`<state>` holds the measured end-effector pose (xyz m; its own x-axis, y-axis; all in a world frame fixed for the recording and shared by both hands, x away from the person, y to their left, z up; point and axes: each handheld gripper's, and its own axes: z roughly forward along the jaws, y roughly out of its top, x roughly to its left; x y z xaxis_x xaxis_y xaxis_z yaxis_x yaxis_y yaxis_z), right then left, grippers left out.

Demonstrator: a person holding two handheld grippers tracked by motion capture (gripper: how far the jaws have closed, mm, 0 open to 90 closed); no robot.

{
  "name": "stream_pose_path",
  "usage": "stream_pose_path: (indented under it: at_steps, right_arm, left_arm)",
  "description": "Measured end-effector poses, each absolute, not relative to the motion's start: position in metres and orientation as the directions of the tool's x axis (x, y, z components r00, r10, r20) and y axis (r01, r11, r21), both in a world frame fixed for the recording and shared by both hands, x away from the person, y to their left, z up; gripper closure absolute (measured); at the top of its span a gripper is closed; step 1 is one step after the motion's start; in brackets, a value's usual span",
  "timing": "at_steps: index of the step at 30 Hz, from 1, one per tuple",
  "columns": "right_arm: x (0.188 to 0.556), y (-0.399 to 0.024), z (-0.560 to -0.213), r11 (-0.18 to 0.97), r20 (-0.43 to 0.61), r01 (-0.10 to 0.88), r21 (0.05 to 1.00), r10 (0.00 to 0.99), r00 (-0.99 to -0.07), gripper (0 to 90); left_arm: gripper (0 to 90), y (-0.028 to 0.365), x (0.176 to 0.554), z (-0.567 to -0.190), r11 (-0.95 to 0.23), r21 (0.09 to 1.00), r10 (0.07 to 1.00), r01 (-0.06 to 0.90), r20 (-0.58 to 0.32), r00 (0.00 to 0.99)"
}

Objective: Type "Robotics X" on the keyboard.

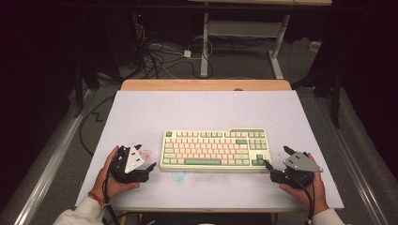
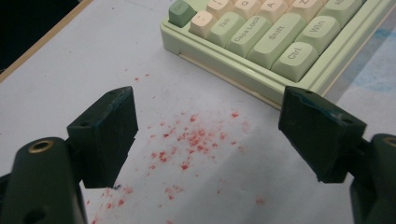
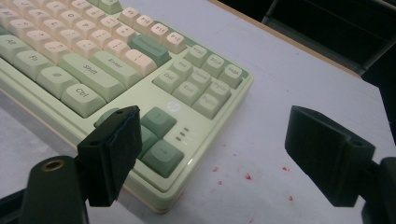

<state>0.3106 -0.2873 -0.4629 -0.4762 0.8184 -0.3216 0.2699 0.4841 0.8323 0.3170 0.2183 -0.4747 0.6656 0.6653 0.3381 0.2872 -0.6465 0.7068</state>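
**Black grippers, white sleeves**

The person wears white sleeves, with an orange-red band at the left wrist. Each hand carries a black two-jaw tool: the left gripper and right gripper are each topped by a grey three-cornered plate dotted with small screws. Black cables trail back. Up close, the jaws are blocky dark pads with screw holes, on arms with a brass-ringed hole.

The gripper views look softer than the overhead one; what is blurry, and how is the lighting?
Left gripper view: jaws close to the lens are soft, keyboard labels readable. Right gripper view: near jaws blurred, a small glare on the keyboard's front edge. High view: table evenly lit, surroundings dark.
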Motion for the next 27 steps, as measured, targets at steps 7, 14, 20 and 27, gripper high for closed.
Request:
stream_pose_path:
  at_steps: [7,14,20,27]
  right_arm:
    - [0.309,-0.286,-0.461,0.481,-0.320,0.265,0.836,0.819,-0.475,24.9]
    - [0.304,-0.288,-0.456,0.467,-0.285,0.246,0.849,0.798,-0.530,42.5]
    - [0.308,-0.286,-0.447,0.469,-0.261,0.252,0.847,0.778,-0.571,75.8]
    - [0.317,-0.269,-0.435,0.508,-0.251,0.251,0.824,0.724,-0.642,89.9]
  left_arm:
    - [18.4,0.220,0.314,-0.474,-0.639,0.716,0.667,0.280,0.334,0.666]
    - [18.4,0.221,0.312,-0.474,-0.637,0.718,0.668,0.282,0.332,0.666]
    - [18.3,0.221,0.314,-0.474,-0.628,0.723,0.670,0.287,0.316,0.672]
    - [18.3,0.220,0.315,-0.475,-0.628,0.719,0.673,0.297,0.311,0.671]
